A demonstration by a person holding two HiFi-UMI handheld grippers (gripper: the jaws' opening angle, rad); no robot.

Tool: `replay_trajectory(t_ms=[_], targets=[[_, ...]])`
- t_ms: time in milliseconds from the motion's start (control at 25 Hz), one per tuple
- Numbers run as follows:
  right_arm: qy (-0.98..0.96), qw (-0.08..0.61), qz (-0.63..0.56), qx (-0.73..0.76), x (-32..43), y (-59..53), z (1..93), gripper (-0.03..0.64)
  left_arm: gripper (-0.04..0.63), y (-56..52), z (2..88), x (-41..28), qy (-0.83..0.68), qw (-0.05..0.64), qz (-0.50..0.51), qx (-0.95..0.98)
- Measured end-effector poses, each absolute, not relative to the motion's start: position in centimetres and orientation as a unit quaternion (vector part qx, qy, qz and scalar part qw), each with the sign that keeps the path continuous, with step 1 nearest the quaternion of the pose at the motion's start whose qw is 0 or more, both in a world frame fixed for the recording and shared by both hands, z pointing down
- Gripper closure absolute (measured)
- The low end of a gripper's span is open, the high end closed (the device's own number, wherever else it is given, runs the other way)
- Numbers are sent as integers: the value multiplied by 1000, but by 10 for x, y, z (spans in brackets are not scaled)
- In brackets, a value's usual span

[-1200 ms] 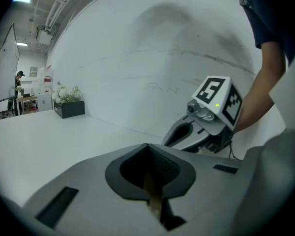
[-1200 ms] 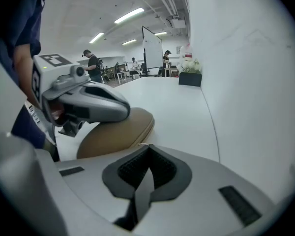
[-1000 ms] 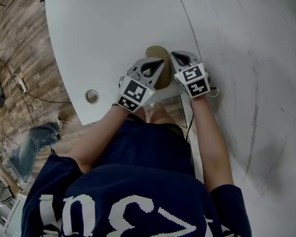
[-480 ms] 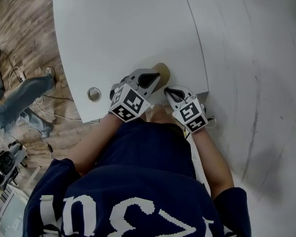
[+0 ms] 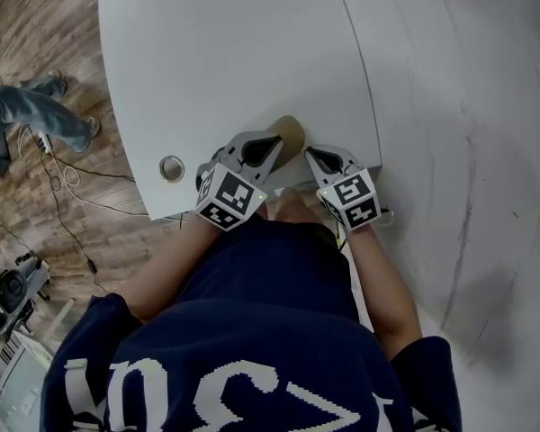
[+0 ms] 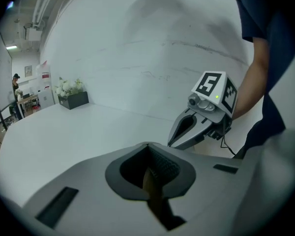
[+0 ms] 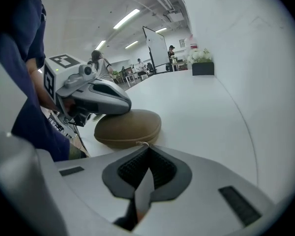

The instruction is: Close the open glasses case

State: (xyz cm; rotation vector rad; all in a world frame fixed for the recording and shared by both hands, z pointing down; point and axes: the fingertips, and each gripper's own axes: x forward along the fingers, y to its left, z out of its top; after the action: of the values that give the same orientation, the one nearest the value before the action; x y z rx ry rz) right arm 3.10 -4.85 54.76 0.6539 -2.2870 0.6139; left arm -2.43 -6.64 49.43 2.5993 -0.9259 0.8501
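A tan oval glasses case [image 5: 291, 133] lies on the white table [image 5: 234, 52] near its front edge, with its lid down [image 7: 129, 127]. My left gripper [image 5: 277, 144] is shut and lies over the case's near left part; whether it touches the case I cannot tell. From the right gripper view, the left gripper [image 7: 128, 103] sits on top of the case. My right gripper [image 5: 309, 153] is shut on nothing, just right of the case and apart from it. In the left gripper view the right gripper [image 6: 171, 142] shows ahead of the shut left gripper [image 6: 147, 146].
A round cable hole [image 5: 171, 168] is in the table left of my left gripper. The table's front edge [image 5: 279, 192] runs under both hands. A second white table [image 5: 468, 106] adjoins on the right. A person's legs [image 5: 36, 115] and cables [image 5: 67, 183] are on the wood floor at left.
Both grippers have drawn back toward the table's front edge, the right one from alongside the case to its near right. The person on the floor at left has walked away.
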Motion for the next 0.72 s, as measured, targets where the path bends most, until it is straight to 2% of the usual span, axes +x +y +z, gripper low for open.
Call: replay_trajectory(t_ms=[160,440,720], targets=[[-875,349,212,259,38,-80,552,595,581,-65,493,-23,-318,121,291,894],[-898,380,147,167,-9,-130,557,595,581,-66,497,-23,-312,123,284,898],[-913,335,142,185,-42,-185,525,595,581,-66,500,-26,-313,134,276,899]])
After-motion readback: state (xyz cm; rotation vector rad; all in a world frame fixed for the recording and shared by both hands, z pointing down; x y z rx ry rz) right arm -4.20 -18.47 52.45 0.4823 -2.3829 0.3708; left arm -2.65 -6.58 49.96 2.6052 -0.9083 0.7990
